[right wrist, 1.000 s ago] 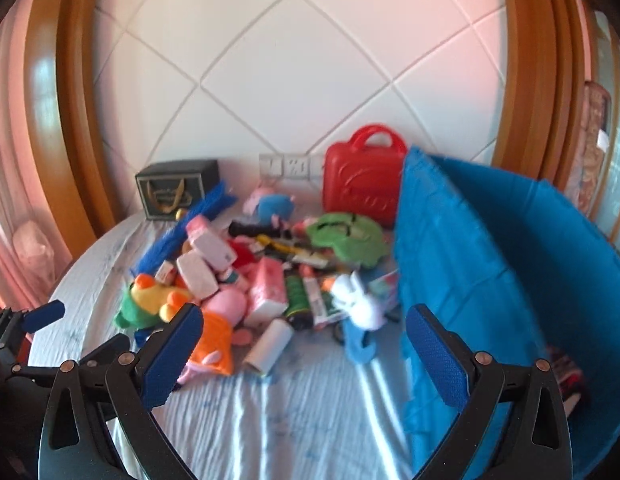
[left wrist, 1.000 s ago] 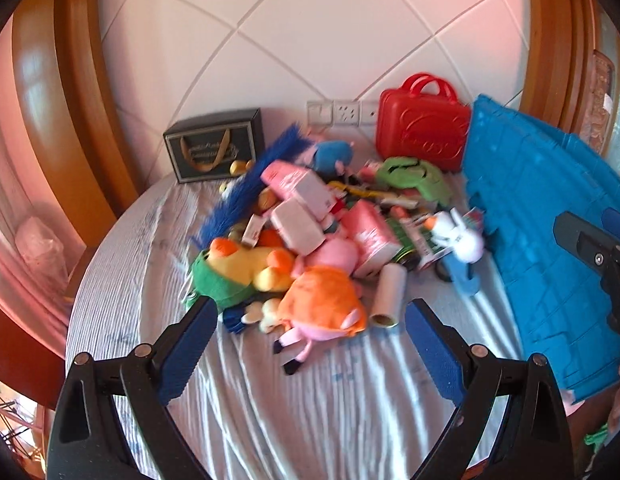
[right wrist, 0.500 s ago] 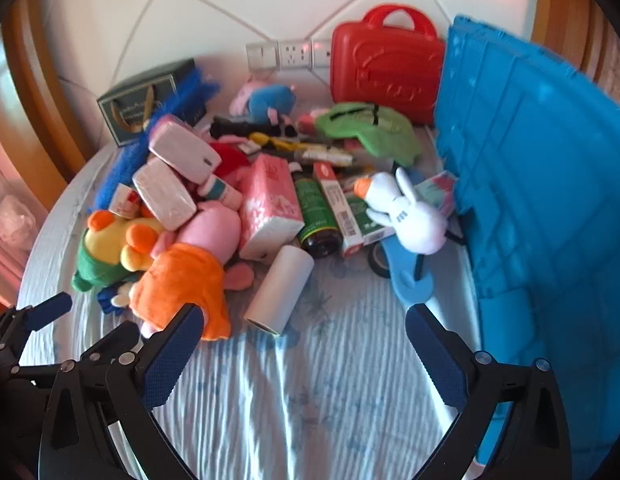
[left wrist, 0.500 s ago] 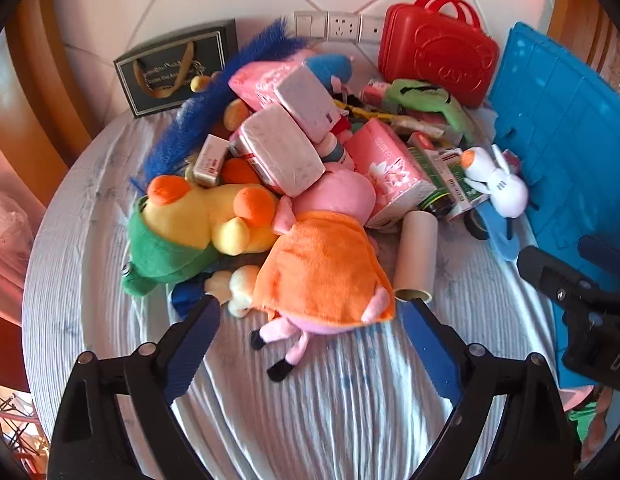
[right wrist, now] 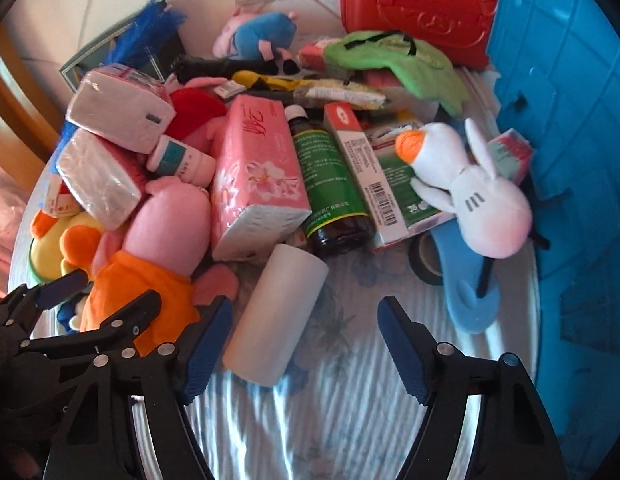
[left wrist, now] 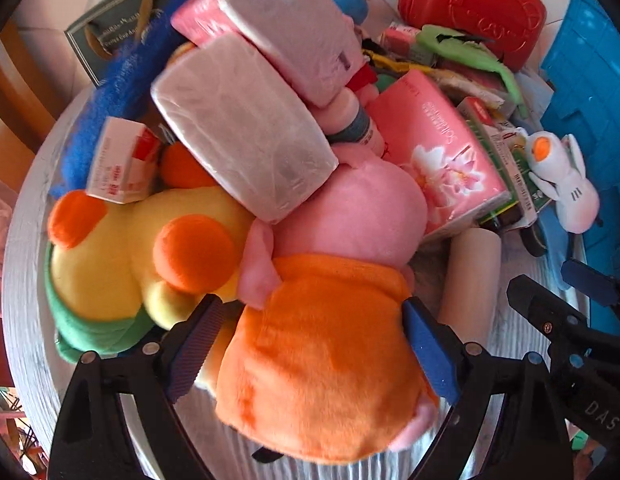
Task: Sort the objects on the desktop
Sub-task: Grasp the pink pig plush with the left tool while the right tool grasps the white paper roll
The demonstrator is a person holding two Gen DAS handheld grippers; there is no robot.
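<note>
Left wrist view: my left gripper straddles the pig doll, jaws wide, pads beside its orange dress, not yet pinching. Squeeze the body, not the tissue packs above. My right gripper, jaws apart but just closing in, has the paper roll near its left pad. Count: two wrapped tissue packs, one roll, one blue crate on the right.
</note>
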